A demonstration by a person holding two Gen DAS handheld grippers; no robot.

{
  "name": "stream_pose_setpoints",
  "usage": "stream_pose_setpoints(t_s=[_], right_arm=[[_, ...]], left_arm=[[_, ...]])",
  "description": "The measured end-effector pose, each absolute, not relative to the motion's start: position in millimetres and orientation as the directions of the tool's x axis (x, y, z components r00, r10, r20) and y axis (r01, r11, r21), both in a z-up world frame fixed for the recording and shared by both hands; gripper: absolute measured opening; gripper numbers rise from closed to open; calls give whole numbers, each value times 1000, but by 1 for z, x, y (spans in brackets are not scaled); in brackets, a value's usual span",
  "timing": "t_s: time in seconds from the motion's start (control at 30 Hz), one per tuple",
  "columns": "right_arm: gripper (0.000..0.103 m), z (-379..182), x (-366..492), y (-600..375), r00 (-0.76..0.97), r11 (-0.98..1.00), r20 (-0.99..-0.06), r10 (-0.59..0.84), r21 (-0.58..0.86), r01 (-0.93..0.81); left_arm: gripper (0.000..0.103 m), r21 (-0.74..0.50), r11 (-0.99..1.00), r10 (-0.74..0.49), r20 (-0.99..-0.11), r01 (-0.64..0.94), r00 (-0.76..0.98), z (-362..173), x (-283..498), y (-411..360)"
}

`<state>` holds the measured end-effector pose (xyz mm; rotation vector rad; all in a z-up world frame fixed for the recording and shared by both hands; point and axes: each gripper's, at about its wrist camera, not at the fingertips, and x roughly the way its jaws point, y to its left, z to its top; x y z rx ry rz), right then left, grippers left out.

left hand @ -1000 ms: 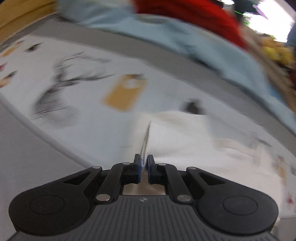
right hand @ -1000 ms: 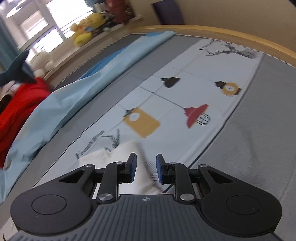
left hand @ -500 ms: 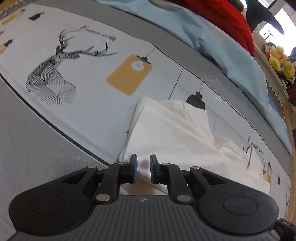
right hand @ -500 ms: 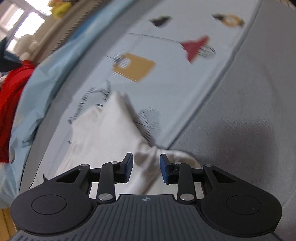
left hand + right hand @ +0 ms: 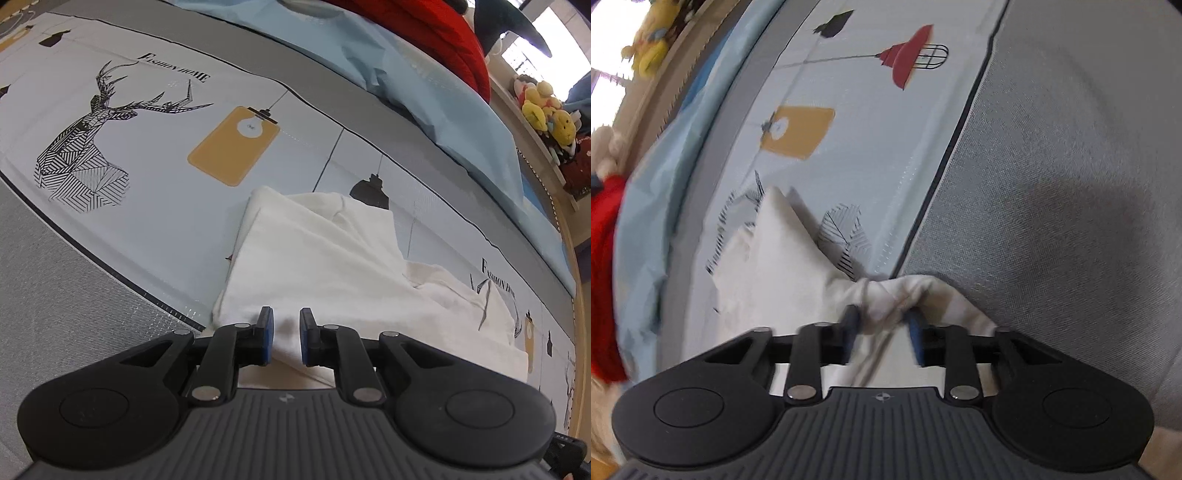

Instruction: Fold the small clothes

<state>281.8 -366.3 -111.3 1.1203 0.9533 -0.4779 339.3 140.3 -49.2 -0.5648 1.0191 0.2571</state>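
Note:
A small white garment point(image 5: 317, 258) lies partly folded on the printed bed sheet point(image 5: 147, 184), one flap laid over the middle. My left gripper point(image 5: 284, 325) is open just above the garment's near edge, fingers apart with cloth showing between them but not pinched. In the right wrist view the same white garment point(image 5: 783, 251) runs from the sheet toward me, and a bunched edge point(image 5: 886, 295) sits between the parted fingers of my right gripper point(image 5: 882, 321). The view is blurred; the fingers stand apart.
A light blue blanket point(image 5: 424, 85) and a red cloth point(image 5: 436, 26) lie along the far side of the bed. Soft toys point(image 5: 546, 107) sit on a ledge at the right. Grey mattress fabric point(image 5: 1052, 184) flanks the printed sheet point(image 5: 849, 129).
My left gripper has opened from shut on the cloth and let the folded flap drop flat. My right gripper has opened wider and dropped toward the garment's bunched edge.

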Motion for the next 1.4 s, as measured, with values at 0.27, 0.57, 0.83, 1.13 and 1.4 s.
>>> stream_pose_setpoints(t_s=[0.27,0.57,0.83,1.13,1.4], right_arm=[[0,-99,258,-393,507,283,-858,-81,468,837],[4,-99,309,-345,570,593,-813,114,517,618],[8,-86,304,-350,605,601,-795,46,505,619],[12,-48,276,-381,619,567,-785,21,519,639],[29,71,184,-381,831,809,-549,-93,446,384]], left_arm=[[14,-336,842,-92,-860,-421,501,-52,341,135],[21,-334,832,-109,-881,-443,460,-71,345,139],[26,-350,829,-122,-875,-436,469,-65,345,141],[31,-320,865,-109,-871,-385,479,-35,334,135],[52,-198,964,-18,-716,-177,698,61,218,109]])
